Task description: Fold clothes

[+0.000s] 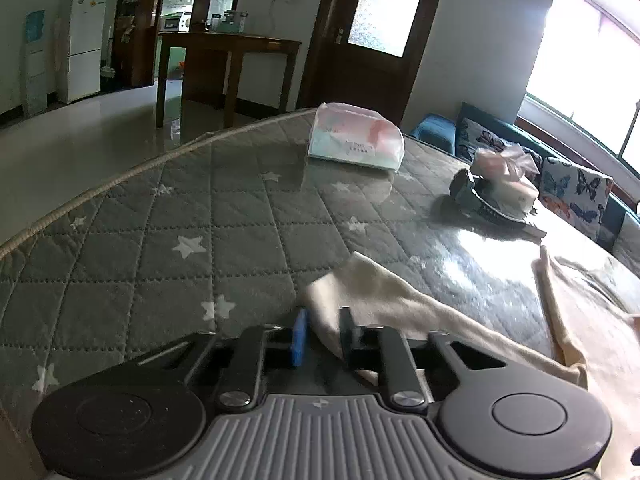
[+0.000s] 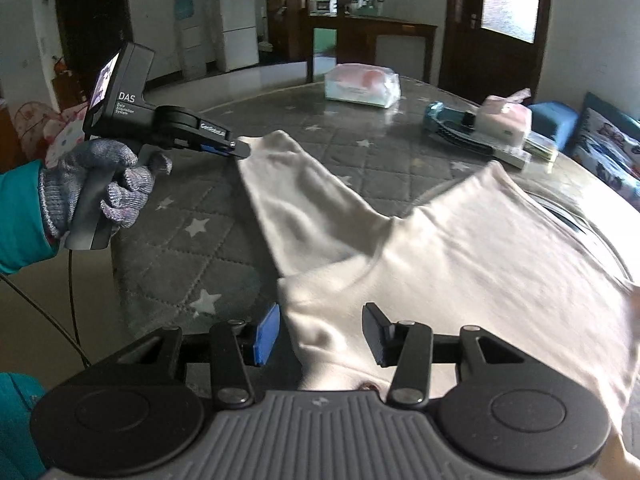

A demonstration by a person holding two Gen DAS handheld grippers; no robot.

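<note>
the left gripper [image 1: 323,334] is pinched nearly closed on the cuff end of a cream shirt [image 2: 460,248], the cloth bunched between its blue pad and black pad; in the right wrist view the same gripper [image 2: 244,148] is seen from the side, held by a hand in a grey knitted glove [image 2: 100,184] with a teal sleeve [image 2: 20,216] behind it, its tips clamped on the end of the sleeve that stretches out to the left. the right gripper [image 2: 324,330] stands about half open, with the shirt's lower edge lying between its 2 fingers; the pads do not press on the cloth. the shirt lies spread on a grey quilted table cover with white stars [image 2: 180,248], under a glossy clear sheet. farther back on the table sit a pink and white tissue pack [image 1: 356,142], a second tissue pack [image 2: 506,118] and a dark teal device [image 2: 452,124] just beside it. beyond are a wooden table [image 1: 228,44] and a white fridge [image 1: 84,44].
</note>
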